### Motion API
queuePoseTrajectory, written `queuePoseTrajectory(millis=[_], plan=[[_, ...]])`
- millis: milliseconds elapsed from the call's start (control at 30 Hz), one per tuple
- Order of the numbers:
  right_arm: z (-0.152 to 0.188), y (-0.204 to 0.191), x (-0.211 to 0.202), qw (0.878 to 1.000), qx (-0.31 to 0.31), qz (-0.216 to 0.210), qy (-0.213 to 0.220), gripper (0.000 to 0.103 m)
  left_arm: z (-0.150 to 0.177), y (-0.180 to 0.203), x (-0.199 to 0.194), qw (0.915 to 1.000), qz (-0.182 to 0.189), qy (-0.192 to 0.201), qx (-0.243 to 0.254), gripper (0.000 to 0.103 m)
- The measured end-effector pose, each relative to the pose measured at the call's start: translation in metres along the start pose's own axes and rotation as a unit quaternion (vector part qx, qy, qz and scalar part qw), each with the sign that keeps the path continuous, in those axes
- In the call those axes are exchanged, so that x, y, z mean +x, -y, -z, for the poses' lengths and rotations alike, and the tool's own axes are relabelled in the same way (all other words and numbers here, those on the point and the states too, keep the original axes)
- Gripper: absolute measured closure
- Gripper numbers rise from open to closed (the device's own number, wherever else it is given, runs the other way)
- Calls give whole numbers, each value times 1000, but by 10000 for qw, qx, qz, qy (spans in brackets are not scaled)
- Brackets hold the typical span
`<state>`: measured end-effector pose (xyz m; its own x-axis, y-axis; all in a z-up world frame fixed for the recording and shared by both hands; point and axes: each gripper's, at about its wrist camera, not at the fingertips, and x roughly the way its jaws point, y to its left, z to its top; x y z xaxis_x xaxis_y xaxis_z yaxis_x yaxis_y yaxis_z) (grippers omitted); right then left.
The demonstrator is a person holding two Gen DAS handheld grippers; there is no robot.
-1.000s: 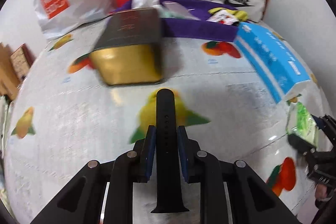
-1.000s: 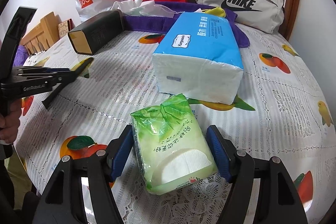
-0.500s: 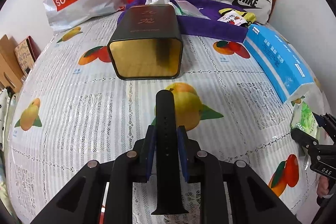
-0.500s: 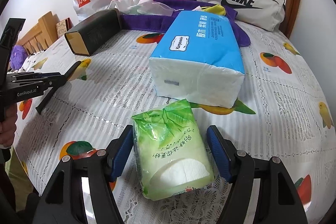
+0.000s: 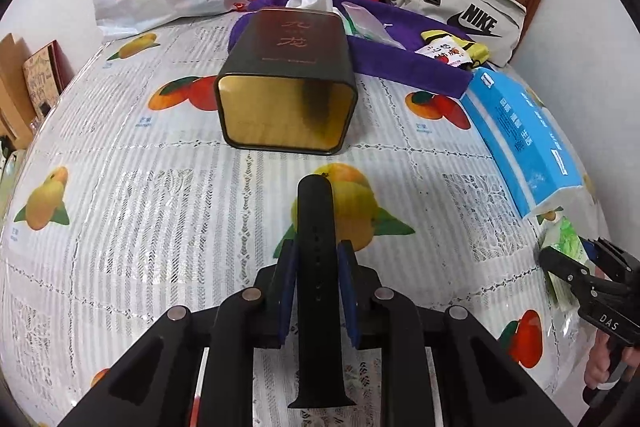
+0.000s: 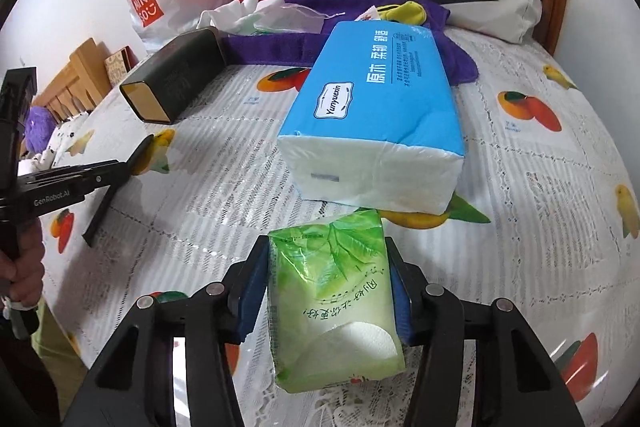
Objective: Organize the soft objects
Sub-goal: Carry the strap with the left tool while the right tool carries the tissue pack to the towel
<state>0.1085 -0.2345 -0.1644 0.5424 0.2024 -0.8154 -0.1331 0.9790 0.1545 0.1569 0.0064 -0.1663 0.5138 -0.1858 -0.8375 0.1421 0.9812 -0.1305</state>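
One table (image 6: 540, 187) with fruit-print cloth, one blue tissue pack (image 6: 376, 115) mid-frame in the right view, one open tin (image 5: 286, 83) on its side at upper centre of the left view, one green tissue pack (image 6: 332, 303), one black strap (image 5: 318, 267). Three bags line the top edge — white, red, grey. Open cloth lies at the left of the left view and the right of the right view. Left gripper (image 5: 316, 267) is clamped on the strap, which points up-frame toward the tin's mouth, well apart. Right gripper (image 6: 328, 291) is closing, pads against the green pack's sides — just below the blue pack.
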Motion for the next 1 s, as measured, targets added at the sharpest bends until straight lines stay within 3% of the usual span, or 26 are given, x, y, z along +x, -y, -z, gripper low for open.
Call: queuePoseTrajectory(millis=[500,600,1000], plan=[[-10,-20,-39,9991,-222,-256,245,51,-12,3,-33,9997,72,231,-94,83],[-19,-22,-47,9987,-271,-263,353,51,-22,6,-42,9991,226,332,-112,83],[-86,-18,-57,9953,-488,-362,749,51,-88,9,-61,9970,212,742,41,83]])
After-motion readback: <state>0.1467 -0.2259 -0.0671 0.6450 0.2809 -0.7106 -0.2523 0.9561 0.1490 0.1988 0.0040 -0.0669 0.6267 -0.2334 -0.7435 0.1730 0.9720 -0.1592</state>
